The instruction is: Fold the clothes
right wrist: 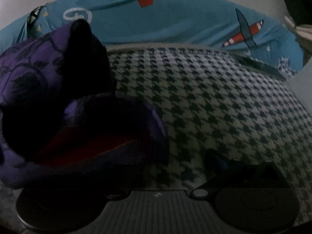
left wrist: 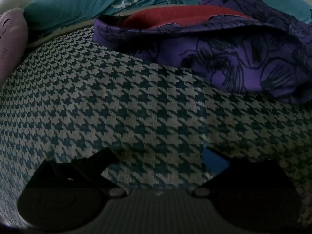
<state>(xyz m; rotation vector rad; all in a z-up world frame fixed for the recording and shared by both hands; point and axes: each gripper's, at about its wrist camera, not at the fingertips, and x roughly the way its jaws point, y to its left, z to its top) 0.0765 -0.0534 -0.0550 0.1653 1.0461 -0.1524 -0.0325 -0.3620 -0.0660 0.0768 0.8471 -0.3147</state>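
Now the purple flower-print cloth with red lining lies bunched on the green-and-white houndstooth cover. Over that cover, the left gripper is spread apart, empty. Right gripper seems spread too, its left finger hidden under cloth.

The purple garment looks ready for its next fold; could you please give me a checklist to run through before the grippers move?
1. Left gripper free: ok, open, nothing between its fingers.
2. Right gripper free: cannot tell, the garment drapes over its left finger and hides it.
3. Purple garment lying flat: not ok, it is bunched, with a red layer showing inside.
4. Houndstooth cover bare in front of the left gripper: ok.
5. An edge in the left gripper's path: not ok, the garment lies ahead and to the right.
6. Lighting: not ok, both views are dim.
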